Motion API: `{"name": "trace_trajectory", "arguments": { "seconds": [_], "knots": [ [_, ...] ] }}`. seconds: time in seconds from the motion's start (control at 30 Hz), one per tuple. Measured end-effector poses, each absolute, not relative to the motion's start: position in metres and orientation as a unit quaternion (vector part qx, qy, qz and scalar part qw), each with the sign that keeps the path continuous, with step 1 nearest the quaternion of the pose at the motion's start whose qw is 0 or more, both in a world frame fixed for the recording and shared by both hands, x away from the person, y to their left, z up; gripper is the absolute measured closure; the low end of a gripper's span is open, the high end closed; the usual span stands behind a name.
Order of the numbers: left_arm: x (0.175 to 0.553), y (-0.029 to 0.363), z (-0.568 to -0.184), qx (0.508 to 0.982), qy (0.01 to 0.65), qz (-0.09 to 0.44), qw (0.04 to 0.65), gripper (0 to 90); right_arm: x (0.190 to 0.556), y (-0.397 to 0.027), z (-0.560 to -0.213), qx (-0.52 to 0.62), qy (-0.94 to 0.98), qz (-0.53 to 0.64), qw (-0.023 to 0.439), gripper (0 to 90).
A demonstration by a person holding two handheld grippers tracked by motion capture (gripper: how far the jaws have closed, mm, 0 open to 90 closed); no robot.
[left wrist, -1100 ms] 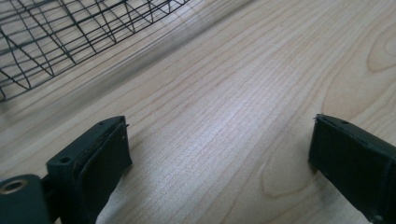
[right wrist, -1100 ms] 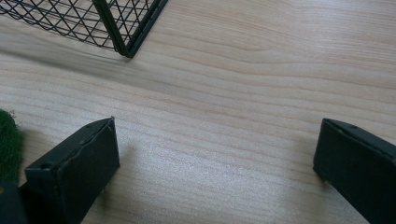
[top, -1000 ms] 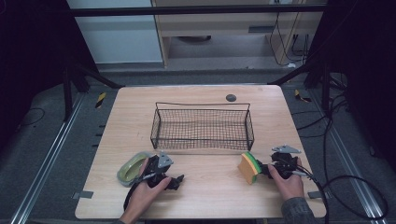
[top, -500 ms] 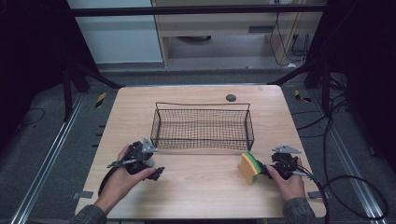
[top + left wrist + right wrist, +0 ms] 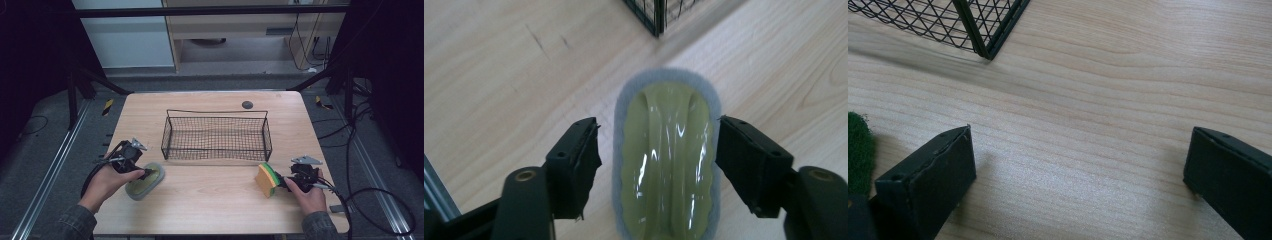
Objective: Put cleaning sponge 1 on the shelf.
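Observation:
A pale green scrubber with a grey pad rim [image 5: 144, 182] lies on the wooden table [image 5: 210, 200] at the front left. My left gripper [image 5: 148, 173] is open, and in the left gripper view the scrubber [image 5: 667, 150] sits between the two black fingers [image 5: 574, 155] of the left gripper [image 5: 658, 150], with a small gap on each side. At the front right stands an orange, yellow and green sponge [image 5: 266, 179]. My right gripper [image 5: 281, 181] is open just beside it. In the right gripper view the right gripper [image 5: 1083, 150] has bare wood between its fingers and the sponge's green edge [image 5: 858, 145] at far left.
A black wire basket [image 5: 216, 111] stands mid-table with nothing in it; its corner shows near both grippers [image 5: 656, 15] [image 5: 983, 25]. A small dark round disc [image 5: 247, 104] lies behind it. A black cable [image 5: 370, 200] trails off the table's right edge.
My left hand has swung from the scrubber's right side over to its left, and its open jaws now straddle the scrubber. The right gripper and the sponge have not moved.

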State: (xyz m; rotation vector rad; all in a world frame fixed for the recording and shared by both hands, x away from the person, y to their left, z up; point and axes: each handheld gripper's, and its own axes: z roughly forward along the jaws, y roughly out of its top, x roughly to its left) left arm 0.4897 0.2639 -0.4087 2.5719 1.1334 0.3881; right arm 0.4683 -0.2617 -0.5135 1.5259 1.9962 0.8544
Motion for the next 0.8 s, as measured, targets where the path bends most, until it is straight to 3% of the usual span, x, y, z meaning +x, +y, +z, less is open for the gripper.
{"name": "trace_trajectory", "arguments": {
  "seconds": [0.37,0.57,0.73,0.8],
  "knots": [
    [0.495,0.265,-0.422,0.91,0.393,0.076,0.11,48.0,0.468,-0.262,-0.513,0.558,0.731,0.312,0.239,0.5],
    [0.497,0.267,-0.426,0.914,0.387,0.064,0.1,56.4,0.468,-0.262,-0.513,0.557,0.731,0.312,0.239,0.5],
    [0.498,0.269,-0.425,0.916,0.382,0.064,0.103,70.2,0.468,-0.262,-0.513,0.557,0.732,0.312,0.239,0.5],
    [0.498,0.27,-0.422,0.917,0.378,0.071,0.103,70.7,0.468,-0.262,-0.513,0.557,0.732,0.312,0.239,0.5]
  ]
}}
